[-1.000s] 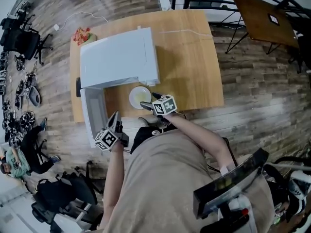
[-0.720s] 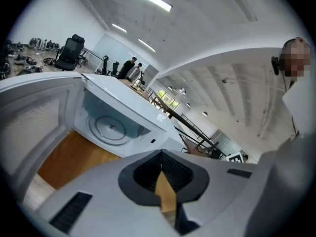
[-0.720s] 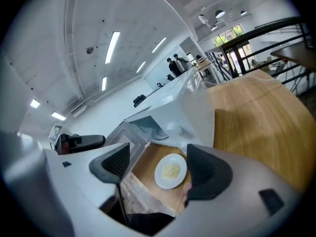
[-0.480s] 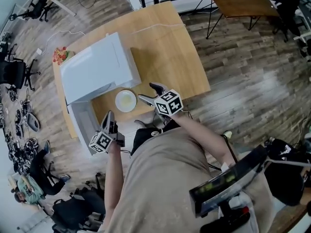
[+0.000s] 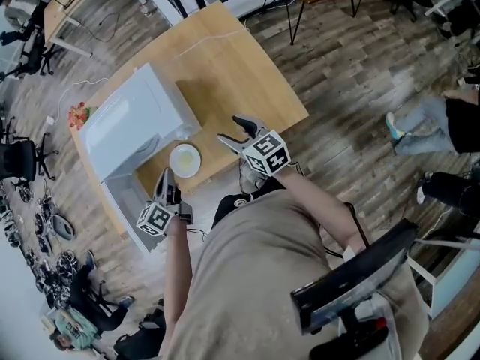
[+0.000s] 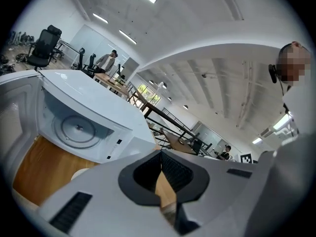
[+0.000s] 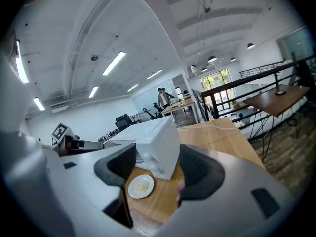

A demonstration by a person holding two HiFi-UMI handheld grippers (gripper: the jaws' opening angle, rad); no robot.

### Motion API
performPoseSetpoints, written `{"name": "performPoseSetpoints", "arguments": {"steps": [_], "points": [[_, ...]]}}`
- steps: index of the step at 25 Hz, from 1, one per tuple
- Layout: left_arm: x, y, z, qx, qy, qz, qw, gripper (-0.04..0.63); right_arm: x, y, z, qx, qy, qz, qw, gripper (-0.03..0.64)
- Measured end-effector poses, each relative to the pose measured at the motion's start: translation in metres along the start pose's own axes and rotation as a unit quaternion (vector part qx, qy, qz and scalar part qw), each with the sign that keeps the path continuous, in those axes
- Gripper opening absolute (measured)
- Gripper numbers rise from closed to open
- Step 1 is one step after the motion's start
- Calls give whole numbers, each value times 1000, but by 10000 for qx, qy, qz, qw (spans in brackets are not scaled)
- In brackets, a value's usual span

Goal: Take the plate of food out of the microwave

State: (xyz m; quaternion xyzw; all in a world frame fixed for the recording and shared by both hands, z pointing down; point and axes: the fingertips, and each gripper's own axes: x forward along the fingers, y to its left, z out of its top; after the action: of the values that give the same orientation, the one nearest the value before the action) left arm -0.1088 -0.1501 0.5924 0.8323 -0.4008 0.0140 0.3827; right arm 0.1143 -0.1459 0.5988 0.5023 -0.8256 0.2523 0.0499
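The white plate of food [image 5: 184,159] rests on the wooden table [image 5: 225,73] just in front of the white microwave [image 5: 127,126], whose door [image 5: 124,197] hangs open. In the right gripper view the plate [image 7: 141,186] lies below the microwave [image 7: 155,135]. My right gripper [image 5: 232,130] hovers to the right of the plate, apart from it; its jaws [image 7: 157,166] are closing with nothing between them. My left gripper [image 5: 164,177] stays near the open door, its jaws [image 6: 160,168] shut and empty. The bare turntable [image 6: 76,128] shows inside the oven.
A red packet [image 5: 77,115] lies behind the microwave and a white cable [image 5: 214,37] runs over the far tabletop. The table's near edge is close to my body. Office chairs [image 5: 19,156] stand on the left, and a person's legs [image 5: 420,122] are on the right.
My right gripper has drawn back to the right from the plate's rim and its jaws have narrowed. The plate stays on the table. My head view has swung round.
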Motion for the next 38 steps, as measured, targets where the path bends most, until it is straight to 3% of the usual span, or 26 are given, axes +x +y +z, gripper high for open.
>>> {"name": "performPoseSetpoints", "arguments": {"steps": [7,17,24,27,32,38], "points": [[-26,-24,-5,87,151,-502,9986,5,-56,1,-24,211,-87,-842,9962,285],[-81,-8,-66,-372,249,-764,9961,5,-117,62,-69,130,77,-1362,9906,285],[-90,1,-79,-30,321,-817,9961,5,-151,93,-73,80,-69,-1441,9895,285],[-97,-6,-74,-29,241,-852,9961,5,-153,106,-83,29,4,-1360,9907,216],[-111,-12,-75,-20,234,-895,9957,5,-153,127,-79,70,-200,-1260,9918,212],[-106,-25,-66,7,190,-998,9948,5,-164,120,-58,15,-341,-1267,9914,212]]}}
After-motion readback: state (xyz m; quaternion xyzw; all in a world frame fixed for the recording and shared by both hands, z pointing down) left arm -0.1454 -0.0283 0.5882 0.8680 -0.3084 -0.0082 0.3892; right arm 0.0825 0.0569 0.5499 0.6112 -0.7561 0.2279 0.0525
